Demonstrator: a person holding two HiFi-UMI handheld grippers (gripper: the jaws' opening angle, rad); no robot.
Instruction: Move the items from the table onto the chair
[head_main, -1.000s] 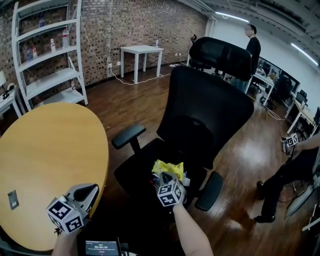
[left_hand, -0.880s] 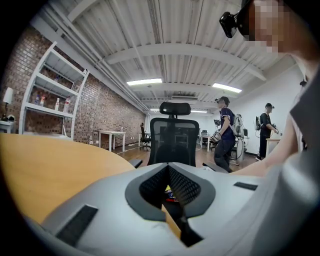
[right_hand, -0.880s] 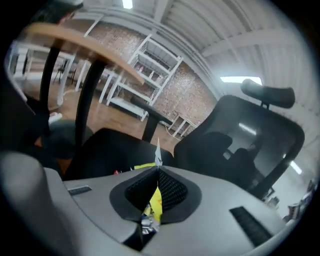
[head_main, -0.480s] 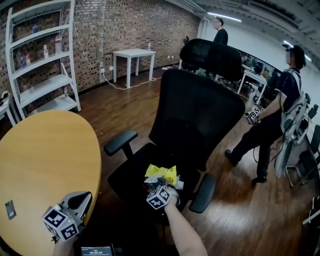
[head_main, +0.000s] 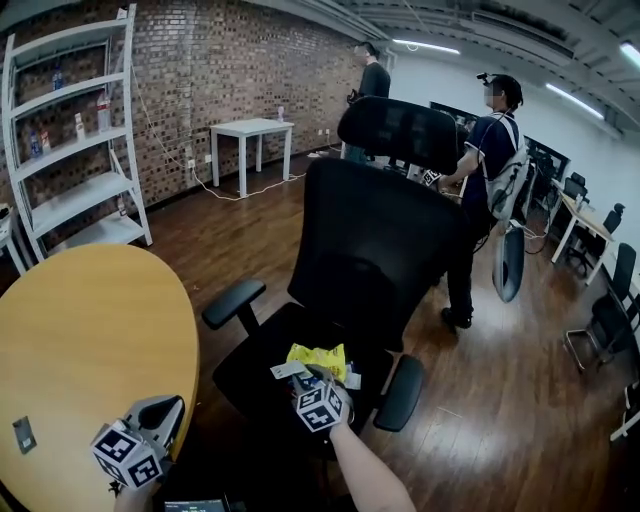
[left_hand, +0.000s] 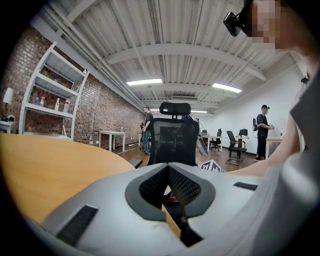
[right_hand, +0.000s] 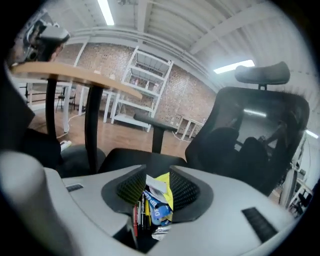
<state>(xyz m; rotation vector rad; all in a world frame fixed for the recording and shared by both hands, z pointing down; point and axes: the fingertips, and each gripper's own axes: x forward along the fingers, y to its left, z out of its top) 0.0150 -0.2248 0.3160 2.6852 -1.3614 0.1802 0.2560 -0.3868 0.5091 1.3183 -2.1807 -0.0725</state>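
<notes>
Look first at the yellow packet (head_main: 318, 357): down on the chair seat (head_main: 250, 365), on top of a small heap with a blue packet (right_hand: 160, 211) and some pens (right_hand: 136, 212). Note the right gripper (head_main: 308, 378) around that heap, jaws just opened and standing apart, a pad on each side but not squeezing, so nothing gripped. Pull straight back and a little up, with no twist, so no pad drags the packet off the seat. Keep clear of the armrest (head_main: 402, 393) close by. Check the left gripper (head_main: 172, 408) at the edge of the table (head_main: 90, 320): tips together, nothing between them. Open it before reaching for more. Peer at the small grey thing (head_main: 24, 433) on the table: too small to tell if a real item or just a sticker.
</notes>
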